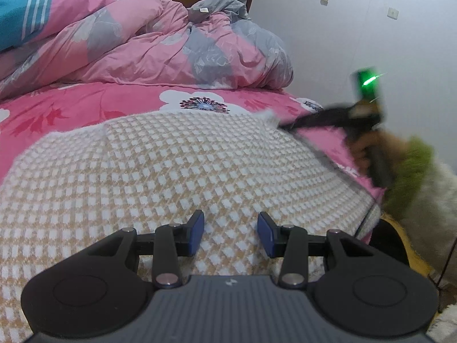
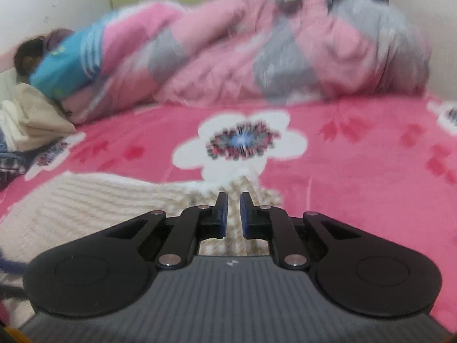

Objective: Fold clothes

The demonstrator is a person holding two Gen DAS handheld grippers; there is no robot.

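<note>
Soft, even indoor light falls across both views, casting only faint shadows. The left wrist view is mostly sharp, though the right gripper (image 1: pixel 281 125) smears with motion blur beneath a green indicator light (image 1: pixel 367 81) that flares. The right wrist view is blurred throughout. Fisheye distortion bends both frames' edges.

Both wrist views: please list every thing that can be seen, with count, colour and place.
knit garment: one, beige and white check, spread on the bed, near side.
bed sheet: one, pink with white flowers, under the garment.
quilt: one, pink and grey, bunched at the far side.
blue cloth: one, blue with white stripes, on the quilt.
folded pile: beige and white, left edge of the bed.
left gripper: jaws open, above the garment.
right gripper: jaws nearly closed at the garment's corner.
hand: holds the right gripper.
</note>
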